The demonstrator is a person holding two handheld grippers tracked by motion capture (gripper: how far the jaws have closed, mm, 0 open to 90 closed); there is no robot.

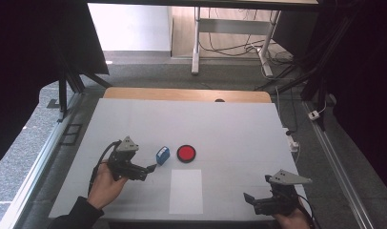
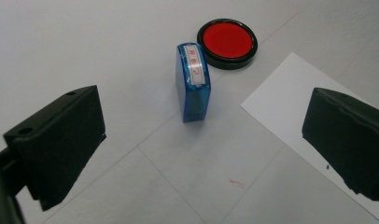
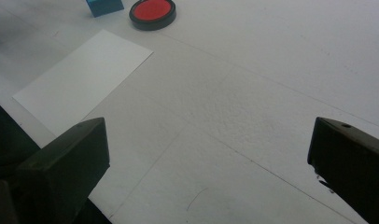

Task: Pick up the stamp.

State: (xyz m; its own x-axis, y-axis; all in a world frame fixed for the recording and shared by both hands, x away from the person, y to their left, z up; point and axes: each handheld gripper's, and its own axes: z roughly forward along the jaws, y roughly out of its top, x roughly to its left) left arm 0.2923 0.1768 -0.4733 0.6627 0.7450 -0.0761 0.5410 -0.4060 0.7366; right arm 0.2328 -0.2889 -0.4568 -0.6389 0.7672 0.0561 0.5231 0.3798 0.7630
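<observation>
Nearest the person, at the front right edge of the white desk [image 1: 239,124]: right gripper [image 1: 254,199], fingers spread wide with nothing between them, pointed toward the desk's middle. Just left of it, flat near the front edge: a white paper sheet [image 1: 186,191]. Farther in on the left: left gripper [image 1: 152,168], held in a hand [image 1: 105,185], fingers wide apart and bare, aimed at a blue stamp [image 2: 193,84] just beyond the tips, not touching it. Stamp standing on the desk, white label with red characters on its upper face. Just beside the stamp, on its right, slightly apart: a round red ink pad [image 1: 186,153] in a black rim. Beyond: bare white desk, then a wooden edge [image 1: 187,94].
</observation>
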